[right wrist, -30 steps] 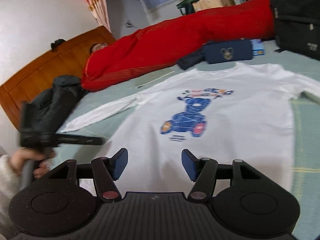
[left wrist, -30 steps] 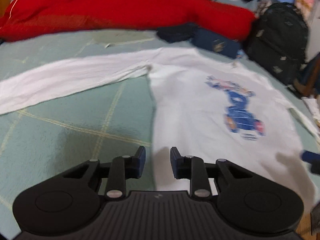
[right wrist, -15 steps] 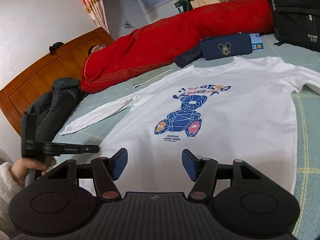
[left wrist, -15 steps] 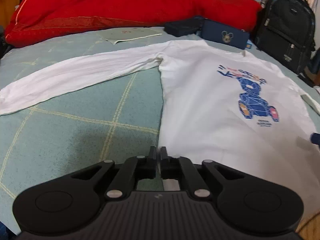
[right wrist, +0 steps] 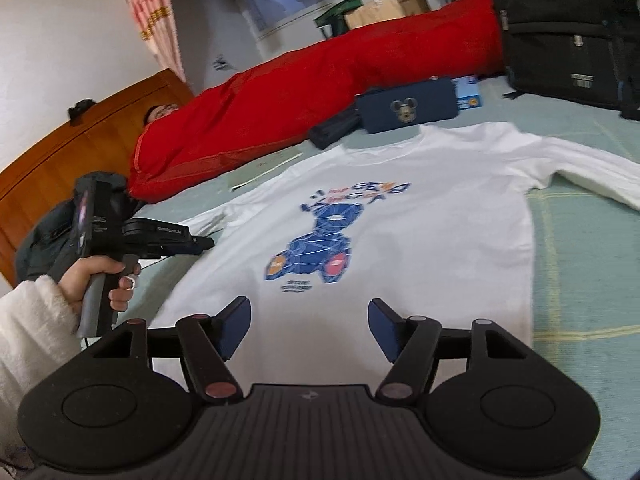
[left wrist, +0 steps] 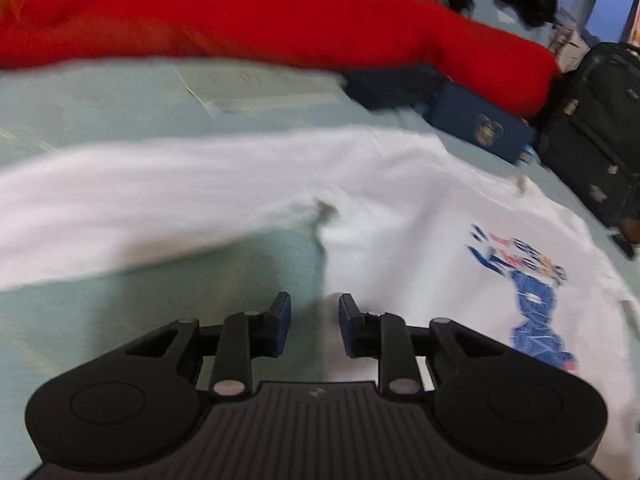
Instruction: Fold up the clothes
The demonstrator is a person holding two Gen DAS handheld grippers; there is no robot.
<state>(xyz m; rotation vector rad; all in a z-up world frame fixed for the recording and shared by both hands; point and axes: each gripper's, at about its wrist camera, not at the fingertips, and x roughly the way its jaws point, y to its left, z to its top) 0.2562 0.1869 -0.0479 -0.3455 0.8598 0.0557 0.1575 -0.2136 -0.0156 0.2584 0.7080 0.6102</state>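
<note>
Shirt (right wrist: 420, 240): white, long-sleeved, lying flat and face up on the bed (right wrist: 580, 280), both sleeves spread out to the sides. No fold started, by the look of it.

Near: right claw (right wrist: 310, 326) hovers over the hem, jaws wide and opening, nothing between them. Left claw (left wrist: 314, 326) sits at the shirt's side edge below the armpit, jaws narrow but opening, no cloth pinched; that view is motion-blurred. From the right view the left claw shows beside the shirt, held by a hand (right wrist: 100, 280) in a fluffy white sleeve (right wrist: 32, 320).

Handling, my read: light, soft cotton, limp, will drape and wrinkle. Not fragile. Pinch at hem corners, shoulder seam or cuff; a thin single layer needs a near-shut claw.

Mid: blue bear print (right wrist: 316, 248) on the chest. Lettering above and below it is too small to read.

Far: navy pouch (right wrist: 404, 108) with a mouse-head logo touching the collar, black bag (right wrist: 568, 32), red quilt (right wrist: 320, 100) with a person under it. The left claw's body carries a small white label, not legible.
</note>
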